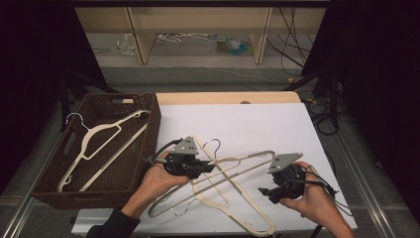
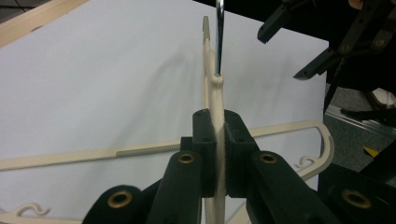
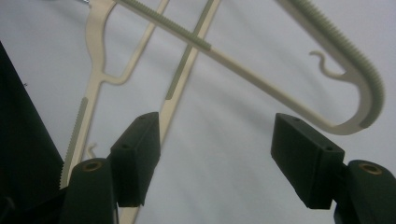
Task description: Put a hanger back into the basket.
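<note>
Cream plastic hanger (image 1: pixel 233 166) at table centre, pinched at its neck just below the metal hook by the left gripper (image 1: pixel 210 167). Right gripper (image 1: pixel 265 192), at 4 o'clock from it, released, jaws apart, empty. Judgement: lift straight up so it clears the second hanger (image 1: pixel 218 201) crossed beneath, then swing toward the wicker basket (image 1: pixel 151 136) at 9 o'clock. Thin flat arms, ribbed grip strips, smooth white table (image 1: pixel 257 124).

Left tool (image 1: pixel 208 167) gripping cream hanger (image 1: pixel 247 159), right tool (image 1: pixel 263 192) beside, brown basket (image 1: pixel 148 144) left
</note>
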Demonstrator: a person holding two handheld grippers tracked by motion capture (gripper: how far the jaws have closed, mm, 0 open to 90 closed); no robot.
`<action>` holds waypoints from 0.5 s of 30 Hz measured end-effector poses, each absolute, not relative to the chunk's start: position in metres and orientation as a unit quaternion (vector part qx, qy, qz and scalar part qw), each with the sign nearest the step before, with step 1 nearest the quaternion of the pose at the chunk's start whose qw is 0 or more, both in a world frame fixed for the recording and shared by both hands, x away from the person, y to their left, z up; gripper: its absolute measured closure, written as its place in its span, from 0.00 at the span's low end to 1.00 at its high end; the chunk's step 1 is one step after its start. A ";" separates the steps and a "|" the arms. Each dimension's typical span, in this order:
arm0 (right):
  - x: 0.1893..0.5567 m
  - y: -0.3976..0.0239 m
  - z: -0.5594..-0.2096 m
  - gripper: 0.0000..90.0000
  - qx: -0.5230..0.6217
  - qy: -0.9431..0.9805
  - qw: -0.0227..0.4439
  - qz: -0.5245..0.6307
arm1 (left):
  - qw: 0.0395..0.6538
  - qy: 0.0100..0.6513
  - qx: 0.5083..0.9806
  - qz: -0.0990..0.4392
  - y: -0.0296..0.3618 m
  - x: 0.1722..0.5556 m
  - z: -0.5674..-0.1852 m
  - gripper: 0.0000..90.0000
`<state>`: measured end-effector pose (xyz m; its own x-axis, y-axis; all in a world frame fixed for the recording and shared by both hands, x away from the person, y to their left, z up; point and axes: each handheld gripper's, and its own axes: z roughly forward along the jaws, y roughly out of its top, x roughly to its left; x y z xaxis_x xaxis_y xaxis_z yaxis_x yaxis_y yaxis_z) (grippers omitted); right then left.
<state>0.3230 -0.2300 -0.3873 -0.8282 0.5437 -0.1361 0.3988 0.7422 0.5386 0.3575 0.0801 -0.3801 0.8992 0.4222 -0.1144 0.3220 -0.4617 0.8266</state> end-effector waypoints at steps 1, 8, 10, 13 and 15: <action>0.322 -0.229 -0.390 0.38 0.258 0.920 0.148 0.256 | 0.474 0.224 0.850 0.052 0.080 0.357 -0.379 0.95; 0.319 -0.228 -0.400 0.36 0.267 0.919 0.137 0.255 | 0.490 0.238 0.837 0.059 0.092 0.360 -0.369 0.95; 0.318 -0.227 -0.403 0.35 0.273 0.920 0.127 0.250 | 0.499 0.241 0.830 0.061 0.094 0.360 -0.364 0.95; 0.320 -0.226 -0.411 0.33 0.270 0.922 0.125 0.248 | 0.508 0.246 0.823 0.058 0.098 0.358 -0.357 0.95; 0.320 -0.224 -0.416 0.33 0.275 0.924 0.112 0.241 | 0.518 0.247 0.817 0.059 0.103 0.358 -0.351 0.95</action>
<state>0.3201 -0.2238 -0.4160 -0.8240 0.5615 -0.0752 0.4532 0.7329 0.5074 0.3583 0.1029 -0.3509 0.8710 0.4644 -0.1601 0.3429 -0.3414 0.8751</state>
